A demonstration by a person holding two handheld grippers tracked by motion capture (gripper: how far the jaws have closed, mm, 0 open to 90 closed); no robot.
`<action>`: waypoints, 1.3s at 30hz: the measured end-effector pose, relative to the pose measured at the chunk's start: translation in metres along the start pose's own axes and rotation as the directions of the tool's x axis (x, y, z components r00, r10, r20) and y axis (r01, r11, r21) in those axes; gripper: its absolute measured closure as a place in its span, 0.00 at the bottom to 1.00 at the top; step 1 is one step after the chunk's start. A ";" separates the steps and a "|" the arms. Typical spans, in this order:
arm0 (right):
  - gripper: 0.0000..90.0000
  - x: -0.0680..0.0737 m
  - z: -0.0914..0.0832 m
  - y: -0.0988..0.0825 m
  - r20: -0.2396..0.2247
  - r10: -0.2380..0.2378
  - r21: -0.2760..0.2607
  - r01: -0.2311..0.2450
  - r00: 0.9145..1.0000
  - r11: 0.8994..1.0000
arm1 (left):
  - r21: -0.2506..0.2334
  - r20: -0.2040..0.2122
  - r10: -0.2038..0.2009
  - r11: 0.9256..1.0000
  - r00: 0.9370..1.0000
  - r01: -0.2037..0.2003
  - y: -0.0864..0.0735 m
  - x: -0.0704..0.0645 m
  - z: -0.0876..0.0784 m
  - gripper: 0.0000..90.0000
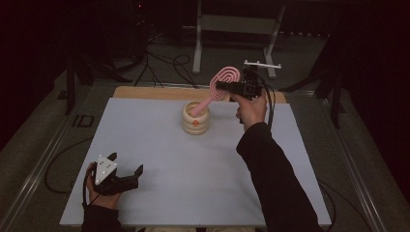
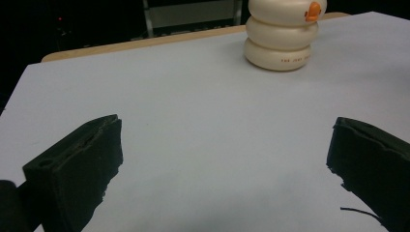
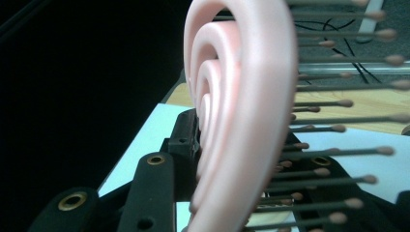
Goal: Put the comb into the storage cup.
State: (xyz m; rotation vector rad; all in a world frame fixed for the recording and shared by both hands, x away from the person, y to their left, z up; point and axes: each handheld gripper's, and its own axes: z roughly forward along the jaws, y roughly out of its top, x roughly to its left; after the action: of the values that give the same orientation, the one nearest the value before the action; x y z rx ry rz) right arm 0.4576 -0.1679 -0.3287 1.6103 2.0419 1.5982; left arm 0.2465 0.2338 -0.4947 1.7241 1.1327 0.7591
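Pink hairbrush [image 1: 223, 82] is being pinched by the right gripper [image 1: 227, 88], handle tilting into the cream holder [image 1: 196, 118]; the left gripper's [image 1: 126, 175] fingers are resting spread.

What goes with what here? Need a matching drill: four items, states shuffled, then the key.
Items:
1. pink spiral-headed plastic hairbrush
2. cream ring-stacked holder with an orange duck bill
3. left gripper
4. right gripper

States:
A. jaws spread, nothing between them, low at the near left of the table
B. standing upright at the middle far part of the table
C. tilted, handle end dipped into the holder's mouth
D. clamped on the brush head, held up above the table

Pairs: 1-C, 2-B, 3-A, 4-D
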 end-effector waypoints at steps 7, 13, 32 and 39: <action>0.71 -0.004 0.003 0.000 0.023 0.010 -0.011 -0.010 1.000 1.000 | 0.001 0.000 0.002 1.000 1.000 -0.002 0.000 -0.001 0.000 0.00; 0.71 -0.004 0.006 -0.001 0.042 -0.006 -0.010 0.007 0.999 1.000 | 0.003 -0.004 0.002 1.000 1.000 -0.002 0.000 -0.001 0.000 0.00; 0.71 -0.013 0.011 -0.003 0.085 0.001 -0.024 0.001 0.996 1.000 | 0.000 -0.006 -0.001 1.000 1.000 0.001 0.000 0.000 -0.001 0.00; 0.71 -0.016 0.012 -0.004 0.095 0.011 -0.033 -0.008 0.995 0.999 | -0.001 -0.006 -0.002 1.000 1.000 0.002 0.000 0.000 -0.001 0.00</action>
State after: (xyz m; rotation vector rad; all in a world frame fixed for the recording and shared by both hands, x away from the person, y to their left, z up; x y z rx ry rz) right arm 0.4691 -0.1717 -0.3448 1.6534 1.9548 1.5186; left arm 0.2458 0.2340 -0.4943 1.7211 1.1382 0.7642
